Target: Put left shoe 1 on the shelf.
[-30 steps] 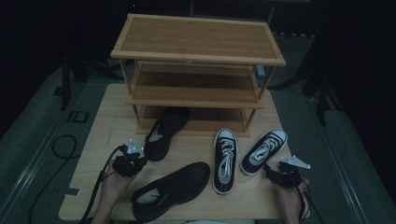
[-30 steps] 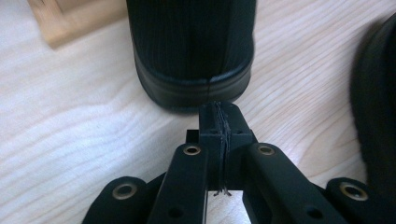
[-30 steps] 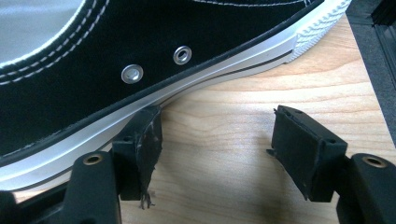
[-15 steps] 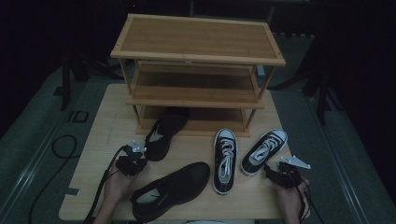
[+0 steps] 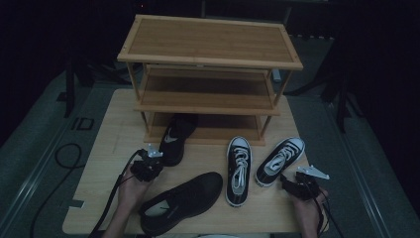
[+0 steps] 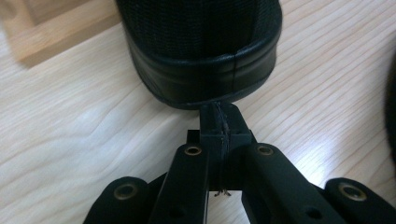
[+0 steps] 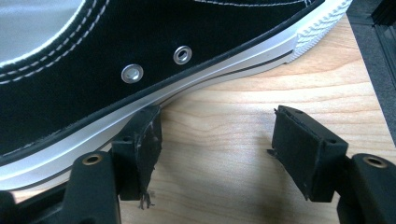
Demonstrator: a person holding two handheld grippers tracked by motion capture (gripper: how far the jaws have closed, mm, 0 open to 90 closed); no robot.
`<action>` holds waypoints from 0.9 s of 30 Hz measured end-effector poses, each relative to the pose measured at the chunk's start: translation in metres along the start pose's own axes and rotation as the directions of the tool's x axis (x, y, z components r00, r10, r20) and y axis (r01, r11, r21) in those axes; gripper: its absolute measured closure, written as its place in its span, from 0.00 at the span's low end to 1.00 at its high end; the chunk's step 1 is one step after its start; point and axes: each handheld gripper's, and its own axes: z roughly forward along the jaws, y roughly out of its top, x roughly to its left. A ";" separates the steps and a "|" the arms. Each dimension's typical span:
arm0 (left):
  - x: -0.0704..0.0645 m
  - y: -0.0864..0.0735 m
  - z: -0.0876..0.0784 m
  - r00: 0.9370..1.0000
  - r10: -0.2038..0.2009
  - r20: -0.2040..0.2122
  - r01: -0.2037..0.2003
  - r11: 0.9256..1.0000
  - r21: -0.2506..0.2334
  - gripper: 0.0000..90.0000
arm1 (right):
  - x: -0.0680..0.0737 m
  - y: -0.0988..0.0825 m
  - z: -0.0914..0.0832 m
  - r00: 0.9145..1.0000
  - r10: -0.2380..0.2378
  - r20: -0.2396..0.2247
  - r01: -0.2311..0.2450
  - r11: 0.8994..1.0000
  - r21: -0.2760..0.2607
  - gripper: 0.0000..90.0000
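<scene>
On a pale wooden table [image 5: 106, 163], I hold my left gripper [image 5: 147, 167] with its jaws pressed together on nothing, the tips right at the rounded heel of an all-black low shoe with a white mark on its side [image 5: 176, 139]. In the left gripper view that gripper [image 6: 220, 122] shows its pads meeting flat against each other, and the black shoe's heel [image 6: 201, 51] sits just past the tips; whether they touch it I cannot tell. That shoe lies with its toe tucked into the bottom tier of a three-tier bamboo shoe rack [image 5: 210, 44] standing at the far half of the table.

My right gripper [image 5: 303, 184] rests near the table's right front corner with its jaws spread wide. In the right gripper view the right gripper [image 7: 217, 133] has one pad at the white rubber sole of a black canvas sneaker with white laces [image 7: 140, 51], the other pad well out over bare wood; nothing lies between them. From above, that sneaker [image 5: 280, 159] lies angled just ahead of the right gripper.

Its twin, a second black canvas sneaker with white laces [image 5: 238, 169], lies beside it, toe toward me. A second all-black low shoe [image 5: 181, 201] lies at the front edge, between my two hands, just beside the left one.
</scene>
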 end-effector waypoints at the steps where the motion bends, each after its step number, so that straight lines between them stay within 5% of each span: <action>1: 0.000 0.000 0.000 1.000 0.000 0.000 0.000 1.000 0.000 1.00 | 0.000 0.000 0.000 1.000 0.000 0.000 0.000 1.000 0.000 0.36; 8: -0.006 0.015 0.006 0.998 0.025 -0.055 -0.026 1.000 -0.009 1.00 | 0.000 0.000 0.000 1.000 -0.001 -0.001 0.001 1.000 0.000 0.36; 14: -0.004 0.018 0.009 0.998 -0.001 -0.057 0.000 1.000 -0.009 0.99 | 0.000 0.000 0.000 1.000 -0.001 -0.001 0.001 1.000 0.000 0.36; 15: -0.006 0.017 0.010 1.000 0.010 -0.025 -0.010 1.000 0.001 0.99 | 0.000 0.000 0.000 1.000 -0.001 -0.001 0.001 1.000 0.000 0.36; 18: -0.009 0.016 0.017 0.999 0.028 -0.020 -0.027 0.999 0.031 0.99 | 0.000 0.000 0.000 1.000 -0.001 -0.001 0.001 1.000 0.000 0.36; 27: -0.003 0.026 0.027 0.998 0.002 -0.060 0.000 1.000 0.030 1.00 | 0.000 0.000 0.000 1.000 -0.002 -0.001 0.002 1.000 0.000 0.36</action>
